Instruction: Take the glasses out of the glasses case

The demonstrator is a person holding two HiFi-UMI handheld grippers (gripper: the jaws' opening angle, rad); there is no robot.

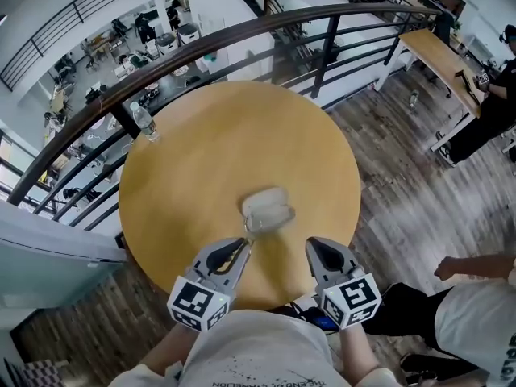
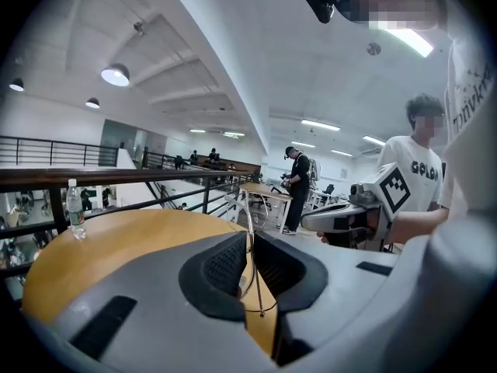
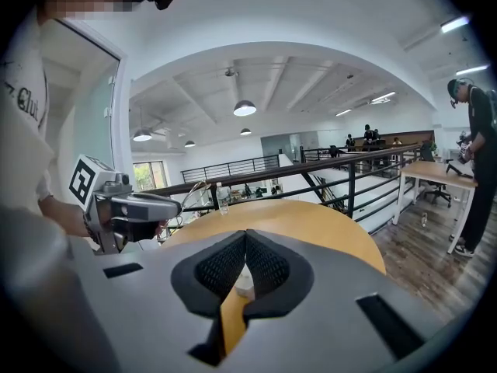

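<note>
Showing a pair of thin wire-framed glasses (image 2: pixel 246 204) pinched edge-on between the jaws of the left gripper (image 2: pixel 248 247), which are closed onto the frame. The wire rises just past the jaw tips. The glasses are lifted off the table and out of the glasses case (image 1: pixel 268 208), a pale, rounded shape lying just beyond the left gripper's tip on a round wooden table (image 1: pixel 201 151). The case is blurred in the head view, so it may be open, but that cannot be told for sure.

The right gripper (image 3: pixel 246 243) hovers near the case with its jaws together and nothing between them. A clear plastic bottle (image 1: pixel 143 122) stands at the table's far left edge, beside a dark railing (image 1: pixel 242 31).

The glasses look very light, springy and fragile. The thin wire would bend under a hard squeeze, and it could slip. A gentle hold on the frame near a hinge or the bridge, off the lenses, seems safest.
</note>
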